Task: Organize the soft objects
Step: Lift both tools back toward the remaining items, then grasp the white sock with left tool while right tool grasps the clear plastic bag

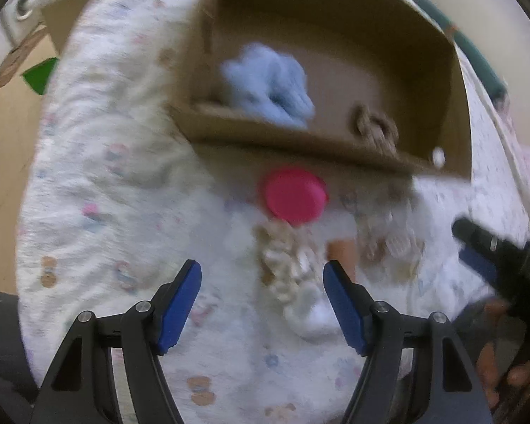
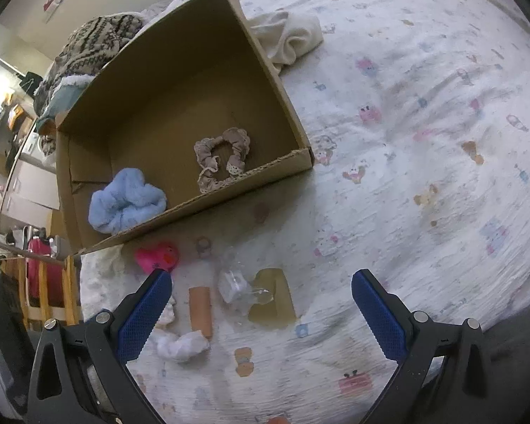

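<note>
A cardboard box (image 2: 275, 81) lies open on the bed and also shows in the left wrist view (image 1: 455, 81). Inside are a fluffy blue cloth (image 2: 125, 203) (image 1: 266, 86) and a beige scrunchie (image 2: 221, 157) (image 1: 374, 129). In front of the box lie a pink item (image 1: 293, 194) (image 2: 157, 256), a cream knitted piece (image 1: 286, 272), a white sock (image 2: 182, 346) (image 1: 312, 312), an orange tube (image 2: 200, 311), clear plastic (image 2: 235, 286) and a tan pad (image 2: 274, 298). My left gripper (image 1: 261, 304) is open above the knitted piece. My right gripper (image 2: 261, 312) is open and empty above the small items.
A white patterned bedsheet (image 2: 424, 141) covers the bed. A cream cloth (image 2: 288, 37) lies behind the box's right wall. A patterned knit garment (image 2: 92, 40) is piled behind the box. Room furniture (image 2: 24, 176) stands beyond the bed's left edge. The right gripper shows in the left wrist view (image 1: 494, 258).
</note>
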`<state>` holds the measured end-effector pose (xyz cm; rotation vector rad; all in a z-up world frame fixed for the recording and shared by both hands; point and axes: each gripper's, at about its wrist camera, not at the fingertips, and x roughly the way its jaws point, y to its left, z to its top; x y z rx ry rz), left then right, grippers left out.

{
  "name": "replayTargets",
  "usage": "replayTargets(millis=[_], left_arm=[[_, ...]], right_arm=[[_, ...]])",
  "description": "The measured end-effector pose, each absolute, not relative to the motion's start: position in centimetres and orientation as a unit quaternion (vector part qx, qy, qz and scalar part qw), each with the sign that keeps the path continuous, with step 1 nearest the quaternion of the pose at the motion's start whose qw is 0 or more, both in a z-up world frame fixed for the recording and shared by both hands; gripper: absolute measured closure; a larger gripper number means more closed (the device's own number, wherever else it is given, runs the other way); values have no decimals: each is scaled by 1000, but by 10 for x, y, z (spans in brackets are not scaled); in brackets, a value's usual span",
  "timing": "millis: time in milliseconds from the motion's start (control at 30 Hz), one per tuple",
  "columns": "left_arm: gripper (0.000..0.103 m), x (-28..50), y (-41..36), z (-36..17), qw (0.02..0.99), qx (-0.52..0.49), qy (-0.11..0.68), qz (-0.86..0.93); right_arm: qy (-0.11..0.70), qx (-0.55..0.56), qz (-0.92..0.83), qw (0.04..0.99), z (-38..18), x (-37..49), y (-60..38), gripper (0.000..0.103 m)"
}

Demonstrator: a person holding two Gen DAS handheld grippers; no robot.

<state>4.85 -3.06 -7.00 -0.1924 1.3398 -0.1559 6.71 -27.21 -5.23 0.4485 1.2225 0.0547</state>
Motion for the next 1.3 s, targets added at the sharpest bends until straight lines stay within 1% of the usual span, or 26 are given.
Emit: replayTargets(millis=[67, 133, 167, 300, 333, 367, 400, 433, 500, 667, 800, 933, 967, 1033, 1200, 1267, 1300], left_arm=[[34, 47, -43, -78, 769, -75, 628, -89], [40, 45, -55, -84, 768, -56, 630, -100], [45, 45, -59, -86, 766, -46, 633, -102], [46, 42, -63, -99, 740, -64, 660, -114], [50, 41, -63, -102, 737, -62, 664, -114], [64, 39, -65, -104, 734, -54, 667, -116], [74, 38, -66, -105, 731, -50, 670, -119], [74, 37, -67, -106, 728, -47, 673, -122], [77, 34, -66, -104, 725, -48, 675, -125], [80, 27, -56, -90, 725, -49, 676, -119], [80, 23, -36, -52, 753, -50, 646, -111], [80, 30, -18, -21, 784, -37, 612, -91], [80, 32, -13, -17, 788, -36, 609, -85], [80, 41, 0, -13, 794, -30, 603, -72], [80, 47, 10, -31, 797, -47, 601, -40], [80, 51, 10, -39, 791, -65, 607, -34], [80, 53, 9, -40, 792, -65, 606, -32]], right_arm=[[568, 209, 27, 795, -52, 67, -271, 0], [569, 206, 29, 796, -52, 68, -270, 0], [570, 205, 29, 795, -52, 69, -269, 0], [573, 204, 32, 793, -54, 70, -268, 0], [574, 204, 32, 792, -53, 69, -268, 0], [575, 204, 33, 792, -54, 70, -268, 0], [575, 204, 34, 791, -54, 70, -267, 0], [576, 203, 34, 791, -54, 71, -266, 0], [577, 200, 36, 791, -54, 71, -265, 0], [575, 214, 34, 789, -55, 69, -272, 0], [580, 229, 27, 781, -61, 71, -278, 0], [576, 286, 65, 763, -64, 74, -281, 0], [574, 302, 80, 757, -65, 75, -281, 7], [576, 318, 107, 746, -67, 82, -278, 17], [605, 249, 128, 746, -71, 105, -257, 18], [615, 224, 141, 742, -75, 113, -245, 24], [622, 214, 147, 739, -78, 116, -239, 30]])
